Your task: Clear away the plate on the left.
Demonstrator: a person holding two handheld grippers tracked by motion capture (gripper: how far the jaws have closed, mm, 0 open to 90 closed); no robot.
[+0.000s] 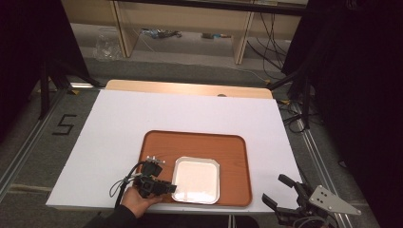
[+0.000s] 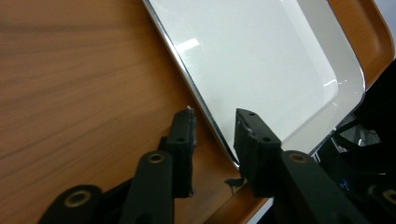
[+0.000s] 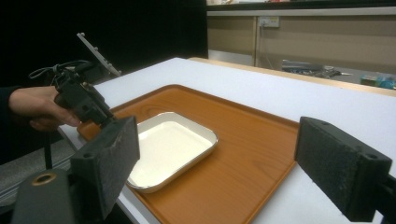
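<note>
Your left gripper (image 2: 215, 133) straddles the near-left rim of the white square dish (image 1: 196, 179), which sits on the near part of the wooden tray (image 1: 235, 149); the jaws are apart, not yet pinching. Close them next, probably. Your right gripper (image 1: 285, 194) waits spread wide, near right.

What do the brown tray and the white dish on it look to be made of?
The tray looks like wood or wood-print laminate: brown streaky grain, smooth satin surface. The dish has a glossy white inside with bright reflections and a shiny silvery rim, so perhaps enamelled metal or plastic; the look leaves it open.
</note>
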